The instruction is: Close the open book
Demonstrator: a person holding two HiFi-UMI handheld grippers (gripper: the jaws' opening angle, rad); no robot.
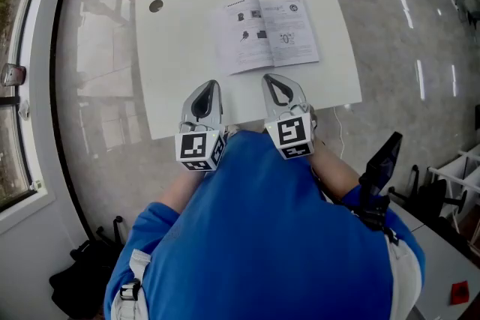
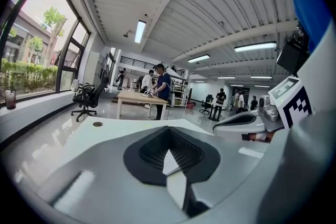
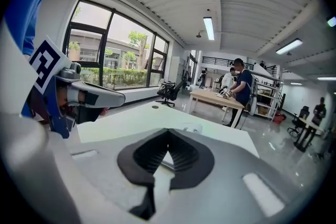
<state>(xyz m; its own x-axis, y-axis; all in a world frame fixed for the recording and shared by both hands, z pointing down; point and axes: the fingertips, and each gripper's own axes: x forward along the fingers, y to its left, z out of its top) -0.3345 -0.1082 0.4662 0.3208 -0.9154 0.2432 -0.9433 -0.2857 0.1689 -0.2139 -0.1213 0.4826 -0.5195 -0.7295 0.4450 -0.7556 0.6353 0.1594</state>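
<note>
On the table (image 1: 165,86), we held the left gripper (image 1: 210,86) over the near edge. Its jaws were pressed together at the tips with nothing between them. The book (image 1: 266,34) lay open and flat past the middle of the table, both pages face up, well apart from either gripper. The right gripper (image 1: 270,80) sat just beside the left, also over the near edge and pointing towards the book. Its jaws were closed too, and empty.

We judged the closing had not begun, since neither gripper had reached the book.

The likeliest trouble, as we saw it, was the book itself. It looked thin and lay flush on a smooth top, so a closed tip pushed at its edge might slide it away rather than lift a page. If we opened the jaws late or came in too steeply, we might pinch and crease a single leaf instead of turning the whole half. With nothing holding the other half down, the book could also skate towards the far edge. A light cover might spring back open once let go.
</note>
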